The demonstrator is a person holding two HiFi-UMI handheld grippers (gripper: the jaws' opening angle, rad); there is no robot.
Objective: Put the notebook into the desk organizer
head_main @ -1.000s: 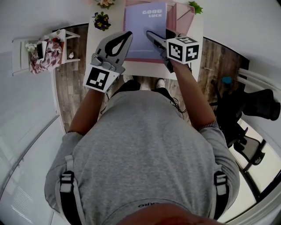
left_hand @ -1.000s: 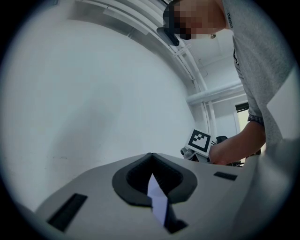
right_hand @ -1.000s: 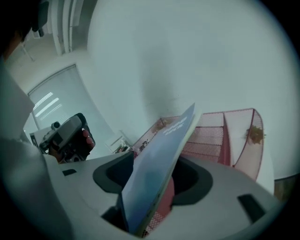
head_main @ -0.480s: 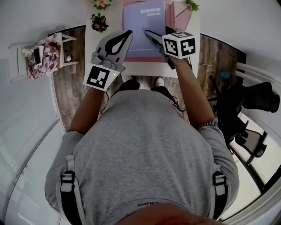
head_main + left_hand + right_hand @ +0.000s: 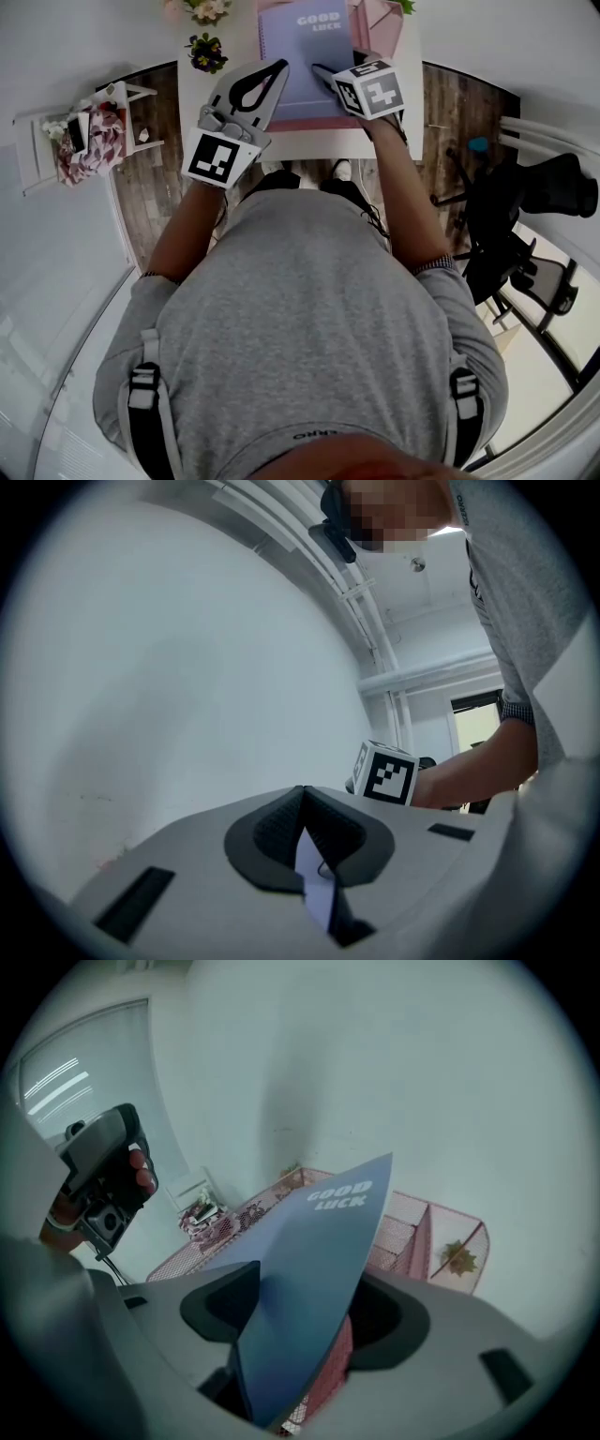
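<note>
A lavender notebook (image 5: 305,52) printed "GOOD LUCK" stands in the pink mesh desk organizer (image 5: 377,21) on the white table (image 5: 309,142). My left gripper (image 5: 277,67) is at the notebook's left edge. In the left gripper view its pads (image 5: 281,832) are shut on a thin lavender strip of the notebook (image 5: 314,878). My right gripper (image 5: 321,73) is at the notebook's lower right. In the right gripper view the notebook (image 5: 319,1251) stands between its jaws (image 5: 305,1312) with gaps on both sides. These jaws have just been opening.
A small pot of flowers (image 5: 206,49) stands on the table's left side. A white stand with clutter (image 5: 80,127) is on the floor to the left, a black office chair (image 5: 534,202) to the right. More pink mesh compartments (image 5: 422,1227) lie behind the notebook.
The right gripper has rolled and dipped a little, its marker cube turning, and its jaws stand wider around the notebook. The left gripper keeps its hold in the same place.
</note>
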